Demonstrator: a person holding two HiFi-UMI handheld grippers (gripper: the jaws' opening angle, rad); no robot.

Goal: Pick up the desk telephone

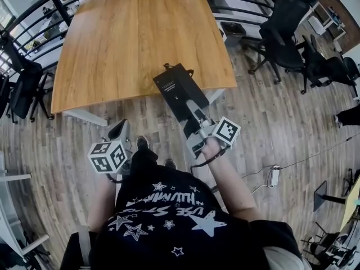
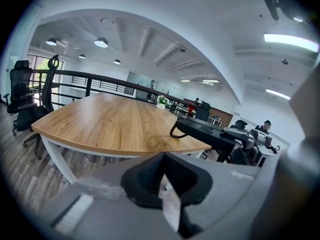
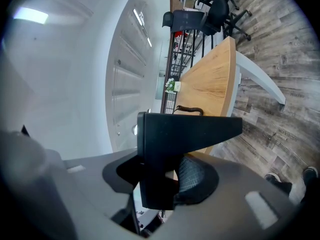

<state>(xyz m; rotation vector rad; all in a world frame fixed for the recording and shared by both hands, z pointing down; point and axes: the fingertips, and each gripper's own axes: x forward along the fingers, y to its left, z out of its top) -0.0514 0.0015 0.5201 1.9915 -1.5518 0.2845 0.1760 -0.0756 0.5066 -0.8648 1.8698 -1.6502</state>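
Right gripper (image 1: 193, 117) is clamped on the near end of the telephone (image 1: 175, 91). Its own view shows the black body (image 3: 170, 139) wedged between the pads, jaws partly apart to the width of the casing. The telephone is in the air and roughly level, its far end over the near edge of the table (image 1: 124, 38) and its near end out over the floor (image 1: 270, 122). From the left gripper view it looks clear of the tabletop, though I cannot be sure of the gap. Left gripper (image 1: 120, 128) hangs low at the person's side, well apart from the telephone, with its jaws together and nothing between them. The lift looks essentially made, so what remains is carrying it cleanly. The hold is at one end only, so the long body acts as a lever against the pads. Best to hold the wrist level and avoid any roll, moving slowly rather than swinging. The coiled cord (image 3: 187, 109) loops off the far end near the table edge and could snag there or tug the body askew, so raise it straight before drawing it away. If it sags, the free left gripper could go under the far end.
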